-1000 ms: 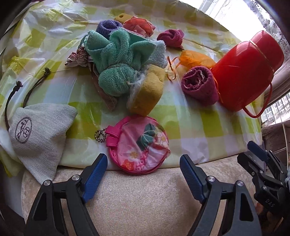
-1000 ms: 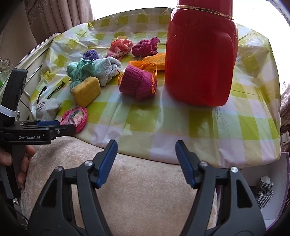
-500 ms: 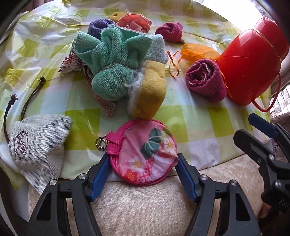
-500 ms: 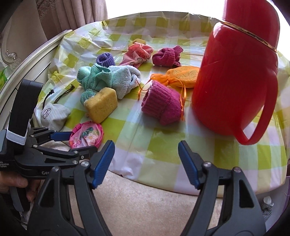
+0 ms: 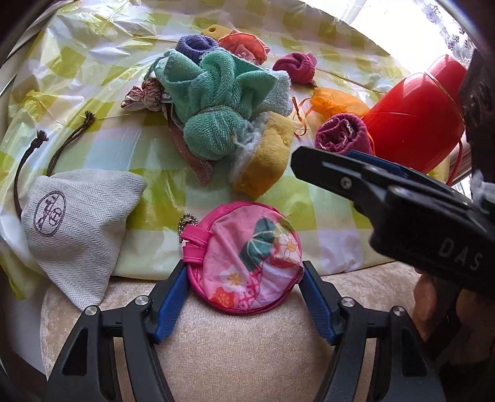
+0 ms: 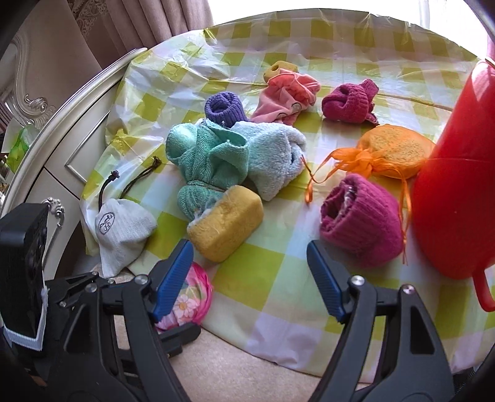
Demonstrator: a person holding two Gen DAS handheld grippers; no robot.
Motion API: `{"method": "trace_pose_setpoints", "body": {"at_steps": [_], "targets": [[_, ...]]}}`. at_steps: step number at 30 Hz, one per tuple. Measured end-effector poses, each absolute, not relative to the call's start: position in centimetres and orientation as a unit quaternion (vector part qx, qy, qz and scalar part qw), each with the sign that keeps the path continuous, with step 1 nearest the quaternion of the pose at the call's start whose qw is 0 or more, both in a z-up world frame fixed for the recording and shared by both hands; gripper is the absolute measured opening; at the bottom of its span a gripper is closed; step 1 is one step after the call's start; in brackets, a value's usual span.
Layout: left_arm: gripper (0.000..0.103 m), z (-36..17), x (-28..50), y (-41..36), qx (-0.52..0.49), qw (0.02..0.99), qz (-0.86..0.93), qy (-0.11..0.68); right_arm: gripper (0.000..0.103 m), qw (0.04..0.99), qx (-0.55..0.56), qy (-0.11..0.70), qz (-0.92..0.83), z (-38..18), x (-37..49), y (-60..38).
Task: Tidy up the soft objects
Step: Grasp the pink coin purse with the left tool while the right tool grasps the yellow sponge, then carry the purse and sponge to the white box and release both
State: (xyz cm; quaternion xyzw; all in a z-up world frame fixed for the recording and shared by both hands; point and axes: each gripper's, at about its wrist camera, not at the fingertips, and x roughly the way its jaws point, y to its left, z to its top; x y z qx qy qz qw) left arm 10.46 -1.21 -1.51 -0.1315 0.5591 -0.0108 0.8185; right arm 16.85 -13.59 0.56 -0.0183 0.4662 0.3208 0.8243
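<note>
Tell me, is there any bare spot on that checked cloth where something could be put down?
Yes. The cloth lies bare at its near edge, between the yellow sponge and the magenta knit roll. The far left stretch beyond the grey drawstring pouch is bare too. The middle is crowded: green towel, purple roll, orange bag, red jug.

Brown curtains (image 6: pixel 148 24) flank what seems a bright window (image 6: pixel 278 9).

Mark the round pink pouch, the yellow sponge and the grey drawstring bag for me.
round pink pouch (image 5: pixel 247 263): left wrist view, middle of its flowered face.
yellow sponge (image 6: pixel 227 227): right wrist view, its top face.
grey drawstring bag (image 5: pixel 77 222): left wrist view, woven cloth beside the stamped logo.
</note>
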Motion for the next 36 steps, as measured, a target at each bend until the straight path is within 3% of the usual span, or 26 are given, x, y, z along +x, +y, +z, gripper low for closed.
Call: {"method": "trace_pose_setpoints", "body": {"at_steps": [13,16,18,21,36], "targets": [[0.070,-0.9,8.4,0.3,-0.151,0.828,0.004,0.541,0.078,0.790,-0.050,0.511,0.337,-2.4,19.7,-8.9],[0.070,-0.8,8.3,0.3,-0.152,0.828,0.004,0.540,0.072,0.789,-0.061,0.511,0.337,-2.9,19.9,-8.3],[0.070,-0.8,8.1,0.5,-0.155,0.829,0.004,0.538,0.055,0.790,-0.068,0.509,0.335,-2.9,19.8,-8.1],[0.070,-0.5,7.6,0.8,-0.160,0.830,0.006,0.534,0.049,0.790,-0.067,0.506,0.339,-2.8,19.5,-8.4],[0.070,0.4,6.3,0.0,-0.157,0.840,0.011,0.520,0.046,0.812,-0.034,0.481,0.328,-0.1,15.6,-14.1]]}}
